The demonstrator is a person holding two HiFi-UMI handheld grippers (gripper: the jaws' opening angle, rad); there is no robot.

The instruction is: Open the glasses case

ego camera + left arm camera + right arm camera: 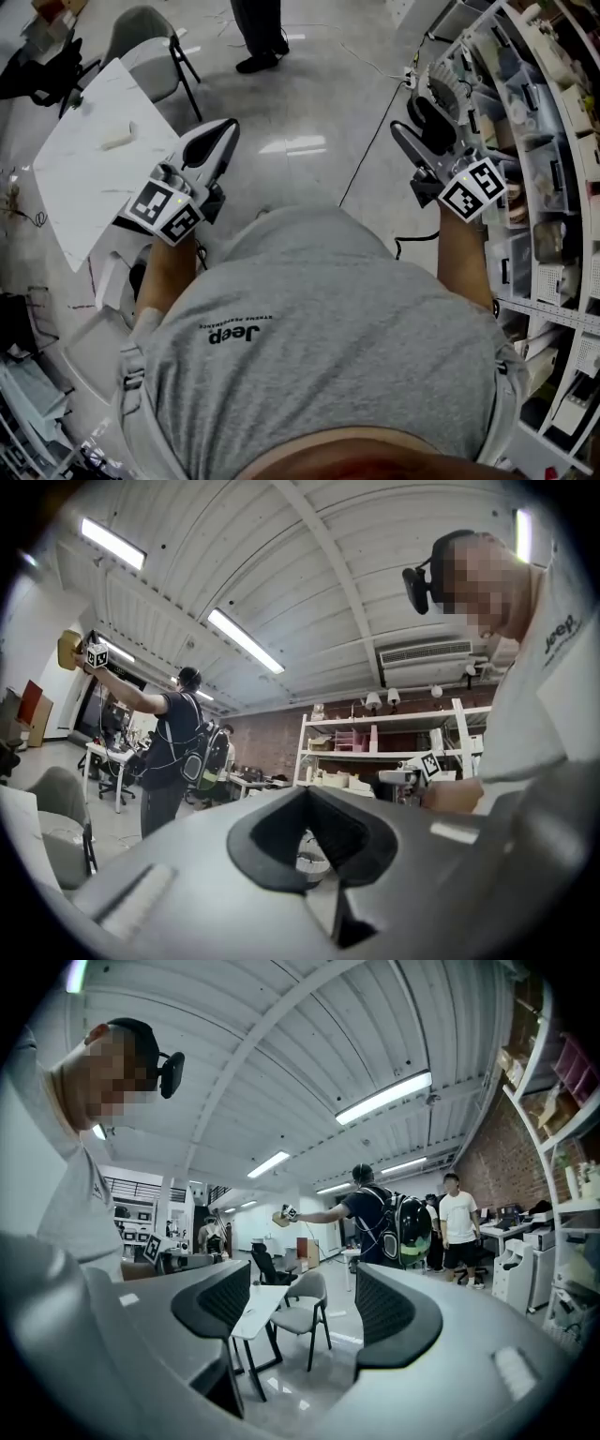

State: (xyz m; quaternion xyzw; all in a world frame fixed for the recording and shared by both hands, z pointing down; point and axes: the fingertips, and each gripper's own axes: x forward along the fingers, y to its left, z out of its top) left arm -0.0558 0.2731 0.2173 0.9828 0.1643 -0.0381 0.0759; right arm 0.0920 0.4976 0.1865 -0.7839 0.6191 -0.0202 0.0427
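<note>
Two grippers, both away from the white tabletop (pixel 84 192) — left gripper (pixel 223 131) jaws closed together, right gripper (pixel 410 117) jaws wide apart, empty. A pale oblong object (pixel 117 141) — possibly the glasses case — lies on the tabletop.

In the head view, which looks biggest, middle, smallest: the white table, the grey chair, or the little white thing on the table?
1. white table
2. grey chair
3. little white thing
The chair is farther away, so looks smaller.

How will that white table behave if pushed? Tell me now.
The white table probably slides easily: thin top, slim legs, glossy floor. Shoved at its edge, it may wobble or tip. It looks light for its size.
</note>
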